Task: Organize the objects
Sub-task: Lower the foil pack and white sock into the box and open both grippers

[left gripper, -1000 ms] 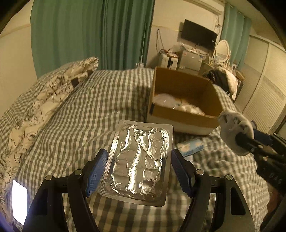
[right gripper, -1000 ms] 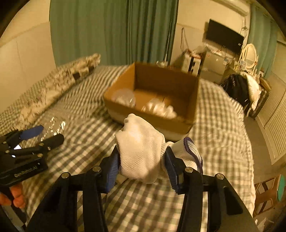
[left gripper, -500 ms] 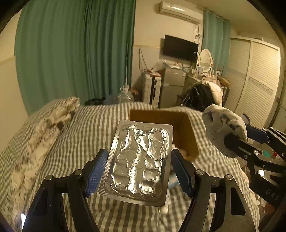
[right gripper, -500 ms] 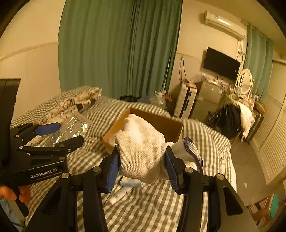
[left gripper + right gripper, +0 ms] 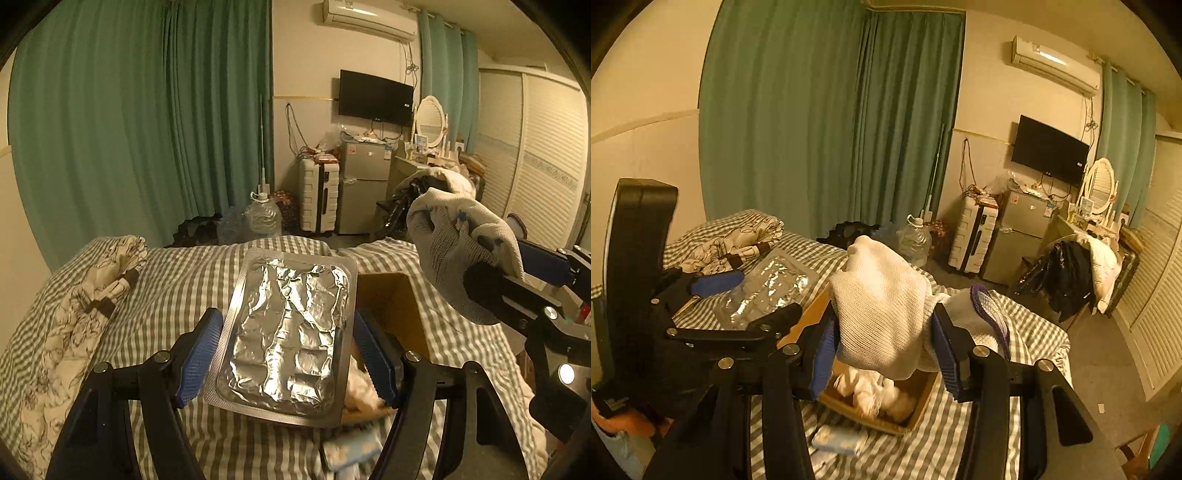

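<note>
My left gripper [image 5: 288, 332] is shut on a silver foil blister pack [image 5: 291, 339], its blue pads pressing the pack's long edges, and holds it flat above the checked bed. My right gripper [image 5: 882, 325] is shut on a white knitted glove [image 5: 882, 295] with a purple cuff. Below both lies an open cardboard box [image 5: 916, 406] with white crumpled things [image 5: 871, 391] inside. In the left wrist view the box [image 5: 391, 299] is partly hidden behind the pack, with the glove [image 5: 454, 251] and the right gripper [image 5: 495, 254] at the right. The right wrist view shows the left gripper [image 5: 753, 295] with the pack [image 5: 772, 280].
A patterned quilt [image 5: 74, 314] lies along the bed's left side. A light-blue packet [image 5: 838, 439] rests on the cover in front of the box. Beyond the bed stand a water bottle [image 5: 262, 218], a white suitcase [image 5: 319, 199], a small fridge [image 5: 364, 184] and a chair piled with clothes [image 5: 1071, 280].
Both grippers have risen with their loads and moved forward over the box. The box has dropped low in both views and more of the room shows. Neither grip has changed.
</note>
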Demonstrator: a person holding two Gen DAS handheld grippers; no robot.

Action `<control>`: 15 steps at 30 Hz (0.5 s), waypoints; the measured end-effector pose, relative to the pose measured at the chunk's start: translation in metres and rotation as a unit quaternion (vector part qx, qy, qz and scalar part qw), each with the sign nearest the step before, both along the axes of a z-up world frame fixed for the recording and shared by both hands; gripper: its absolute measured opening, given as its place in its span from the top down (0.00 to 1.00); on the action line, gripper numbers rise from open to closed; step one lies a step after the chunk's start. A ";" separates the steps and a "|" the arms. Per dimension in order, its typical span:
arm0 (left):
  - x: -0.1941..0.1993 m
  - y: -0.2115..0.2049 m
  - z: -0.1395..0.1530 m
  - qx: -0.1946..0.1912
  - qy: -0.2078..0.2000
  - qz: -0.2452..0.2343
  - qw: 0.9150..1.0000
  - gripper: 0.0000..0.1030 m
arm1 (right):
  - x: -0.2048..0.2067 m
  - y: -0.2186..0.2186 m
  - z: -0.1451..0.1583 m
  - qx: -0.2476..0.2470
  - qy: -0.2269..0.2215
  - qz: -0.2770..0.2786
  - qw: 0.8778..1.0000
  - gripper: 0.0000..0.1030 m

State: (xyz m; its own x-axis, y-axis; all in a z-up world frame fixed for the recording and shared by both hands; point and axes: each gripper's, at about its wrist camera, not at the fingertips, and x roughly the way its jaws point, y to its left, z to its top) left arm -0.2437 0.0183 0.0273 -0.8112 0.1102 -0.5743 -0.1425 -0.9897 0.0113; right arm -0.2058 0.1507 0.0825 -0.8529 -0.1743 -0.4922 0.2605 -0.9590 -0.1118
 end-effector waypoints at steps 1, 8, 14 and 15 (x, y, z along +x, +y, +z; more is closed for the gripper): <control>-0.009 0.001 -0.003 -0.001 0.000 0.002 1.000 0.28 | -0.009 0.001 -0.002 -0.001 -0.002 -0.001 1.000 0.54; -0.050 0.007 -0.030 -0.001 -0.014 0.003 1.000 0.28 | -0.065 0.005 -0.026 -0.005 -0.019 -0.002 1.000 0.54; -0.071 0.007 -0.058 0.007 -0.036 0.002 0.999 0.28 | -0.098 0.005 -0.057 -0.005 -0.040 -0.001 0.999 0.55; -0.073 0.007 -0.062 0.008 -0.039 0.002 0.999 0.28 | -0.100 0.005 -0.061 -0.005 -0.042 -0.001 0.999 0.55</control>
